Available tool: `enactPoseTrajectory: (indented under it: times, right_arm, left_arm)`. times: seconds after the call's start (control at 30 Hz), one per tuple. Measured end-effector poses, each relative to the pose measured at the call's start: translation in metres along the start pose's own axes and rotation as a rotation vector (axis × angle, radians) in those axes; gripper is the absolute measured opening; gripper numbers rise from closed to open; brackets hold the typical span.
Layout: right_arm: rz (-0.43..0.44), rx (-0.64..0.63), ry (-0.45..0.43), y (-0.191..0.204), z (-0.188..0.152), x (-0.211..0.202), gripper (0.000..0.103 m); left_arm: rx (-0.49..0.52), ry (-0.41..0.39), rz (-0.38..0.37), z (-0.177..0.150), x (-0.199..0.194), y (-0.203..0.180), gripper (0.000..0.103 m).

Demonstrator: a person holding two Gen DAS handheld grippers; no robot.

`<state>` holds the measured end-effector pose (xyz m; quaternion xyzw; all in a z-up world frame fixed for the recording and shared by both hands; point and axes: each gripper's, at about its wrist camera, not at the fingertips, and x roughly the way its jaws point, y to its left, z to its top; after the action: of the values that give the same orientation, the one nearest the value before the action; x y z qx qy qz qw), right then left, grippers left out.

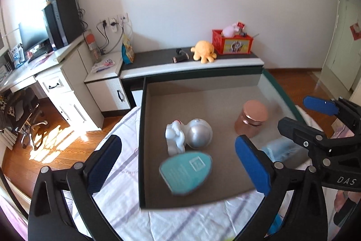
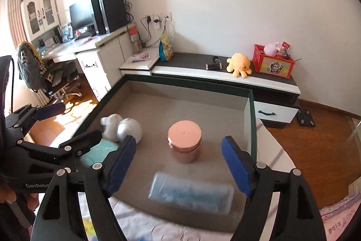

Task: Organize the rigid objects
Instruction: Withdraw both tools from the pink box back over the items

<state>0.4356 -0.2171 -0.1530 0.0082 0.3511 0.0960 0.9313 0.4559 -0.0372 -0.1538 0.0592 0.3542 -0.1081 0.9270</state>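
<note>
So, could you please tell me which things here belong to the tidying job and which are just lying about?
Job:
green-rimmed grey tray
copper lidded jar
white astronaut figurine
teal oval case
clear blue rectangular case

Lying about:
yellow plush octopus
red toy crate

Both grippers' fingers (image 1: 252, 164) wide apart

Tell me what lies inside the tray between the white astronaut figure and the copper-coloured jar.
Nothing: only bare grey floor of the tray lies between the white astronaut figure and the copper-coloured jar. The left wrist view shows it best.
</note>
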Motion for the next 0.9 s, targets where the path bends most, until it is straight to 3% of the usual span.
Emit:
enactPoseTrajectory:
  times: [0.13,0.2,0.67,0.9]
  right_arm:
    - [-0.026,-0.005,-0.048,0.015,-0.017,-0.052,0.087]
    - [-0.046,-0.007,-0.073,0.024,-0.028,-0.076,0.103]
    - [-0.073,0.020,-0.249,0.065,-0.124,-0.222,0.103]
    - [-0.076,0.051,-0.320,0.078,-0.166,-0.277,0.103]
  left_arm:
    - [-0.004,-0.092,0.021,-0.021,-0.063,-0.005,0.103]
    - [-0.006,-0.133,0.036,-0.033,-0.092,-0.008,0.103]
    - [-0.026,-0.333,0.127,-0.133,-0.245,-0.042,0.103]
    - [-0.051,-0.399,0.135,-0.170,-0.297,-0.051,0.103]
